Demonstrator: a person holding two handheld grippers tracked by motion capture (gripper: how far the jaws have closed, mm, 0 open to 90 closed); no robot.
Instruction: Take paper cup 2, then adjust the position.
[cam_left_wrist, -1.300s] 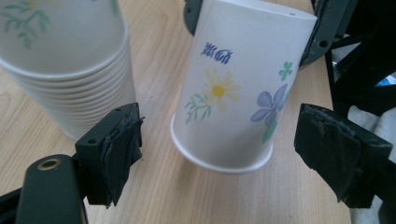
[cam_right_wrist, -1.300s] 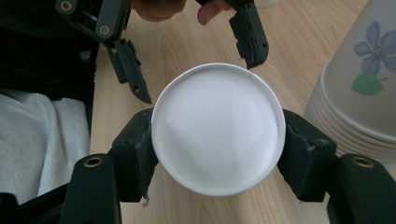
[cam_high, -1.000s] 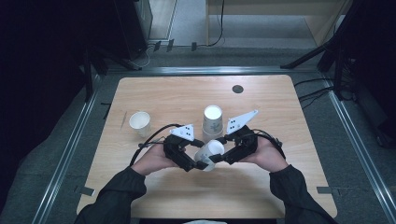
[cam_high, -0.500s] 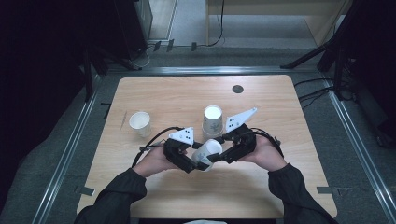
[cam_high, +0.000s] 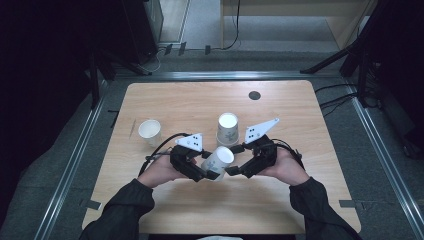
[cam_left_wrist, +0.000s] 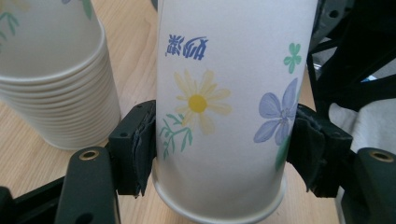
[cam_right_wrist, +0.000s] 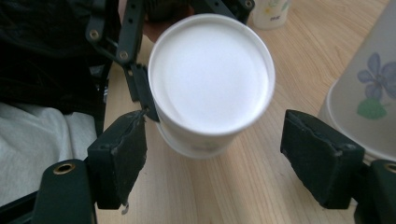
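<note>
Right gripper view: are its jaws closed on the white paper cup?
No: the right hand-held gripper is open, and the flower-printed white paper cup sits between its jaws with a visible gap on the right side.

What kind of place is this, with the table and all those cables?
Probably a lab or recording room, not a home: a bare wooden table fenced by metal rails, cables on a grey floor, and a person working paper cups with hand-held grippers.

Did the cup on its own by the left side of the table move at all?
No. The lone cup sits in the same spot near the table's left edge, just as in the earlier high views.
</note>
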